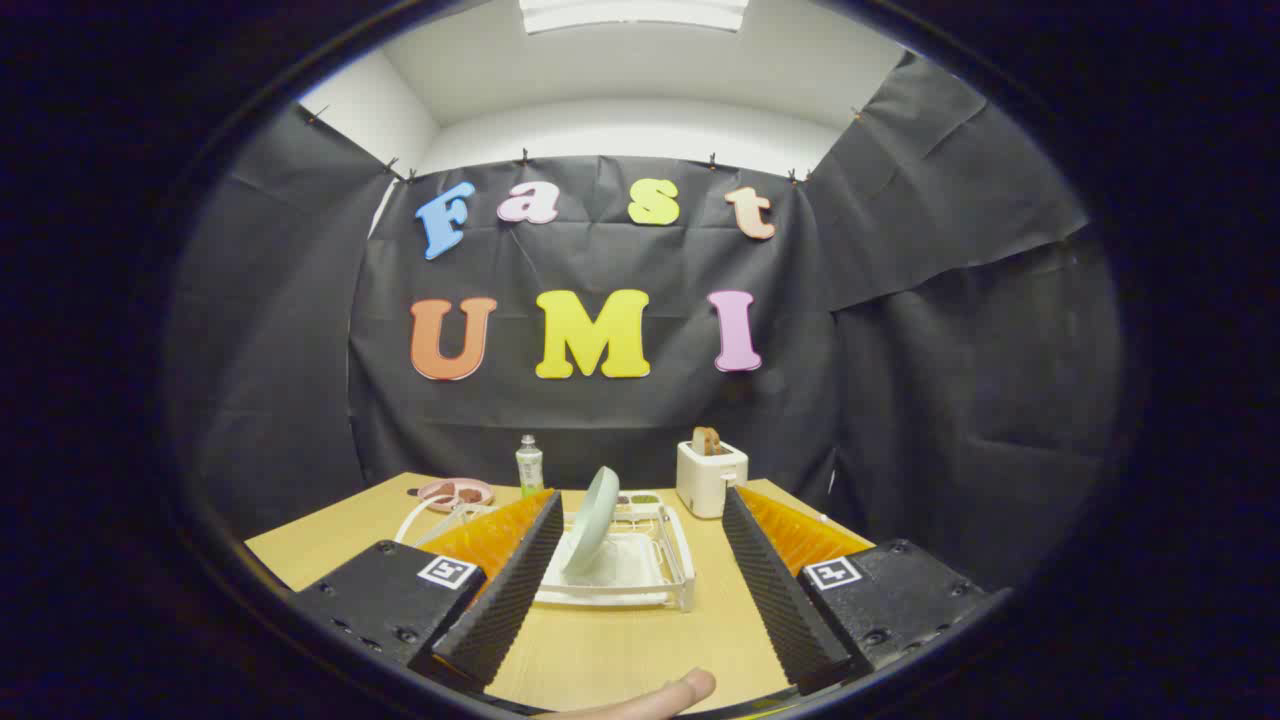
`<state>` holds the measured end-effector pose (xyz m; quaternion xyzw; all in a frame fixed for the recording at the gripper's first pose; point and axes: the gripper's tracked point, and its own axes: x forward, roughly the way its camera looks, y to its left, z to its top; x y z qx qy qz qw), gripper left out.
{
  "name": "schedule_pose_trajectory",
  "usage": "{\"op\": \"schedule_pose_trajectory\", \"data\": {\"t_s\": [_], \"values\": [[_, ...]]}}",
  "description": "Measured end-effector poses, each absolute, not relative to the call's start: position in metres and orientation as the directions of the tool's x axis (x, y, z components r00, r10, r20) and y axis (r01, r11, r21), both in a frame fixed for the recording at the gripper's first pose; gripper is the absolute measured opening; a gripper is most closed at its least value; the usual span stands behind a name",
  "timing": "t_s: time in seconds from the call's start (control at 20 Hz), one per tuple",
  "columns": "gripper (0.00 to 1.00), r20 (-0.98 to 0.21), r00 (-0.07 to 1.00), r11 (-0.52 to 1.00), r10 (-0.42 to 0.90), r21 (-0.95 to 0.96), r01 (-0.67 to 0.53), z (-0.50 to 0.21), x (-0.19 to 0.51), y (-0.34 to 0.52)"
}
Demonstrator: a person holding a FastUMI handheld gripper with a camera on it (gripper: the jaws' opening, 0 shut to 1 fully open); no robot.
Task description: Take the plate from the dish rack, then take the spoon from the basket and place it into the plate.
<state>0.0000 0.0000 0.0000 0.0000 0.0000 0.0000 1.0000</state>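
Right now the gripper [640,505] is hovering above the wooden table [600,650] with its two fingers standing wide apart, and nothing is lying between them. The dish rack [640,565] is taken as the landmark for all places. It is white and it is sitting on the table just ahead of the fingers, seen through the gap between them. The plate [592,520], pale green, is standing on its edge inside the dish rack, in its left part, and it is leaning a little to the right. To the left of the dish rack a white wire basket [432,515] is partly hiding behind the left finger; the spoon cannot be made out there. Behind the dish rack, to its left, a pink plate [455,492] with something dark on it is lying flat, and a small bottle [529,466] with a green label is standing close beside it. Behind the dish rack to its right, a white toaster [710,478] is standing with toast showing at the top. Nearer than the dish rack, a person's fingertip [670,692] is showing over the table's front part.
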Motion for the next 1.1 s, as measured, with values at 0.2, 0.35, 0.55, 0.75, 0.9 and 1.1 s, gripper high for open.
{"op": "schedule_pose_trajectory", "data": {"t_s": [0.2,0.35,0.55,0.75,0.9,1.1], "values": [[1.0,0.008,1.0,0.999,0.024,-0.029,-0.024,0.002,-0.002,0.01],[1.0,-0.002,1.0,0.998,0.022,-0.051,-0.022,0.001,-0.003,0.009],[1.0,0.003,1.0,0.999,0.024,-0.023,-0.024,-0.002,-0.001,0.006],[1.0,-0.014,1.0,1.0,0.009,-0.012,-0.009,-0.008,-0.001,0.0],[1.0,-0.024,1.0,1.0,0.004,-0.003,-0.004,-0.012,-0.001,-0.002],[1.0,-0.014,1.0,1.0,-0.005,-0.007,0.005,-0.01,-0.003,-0.004]]}}
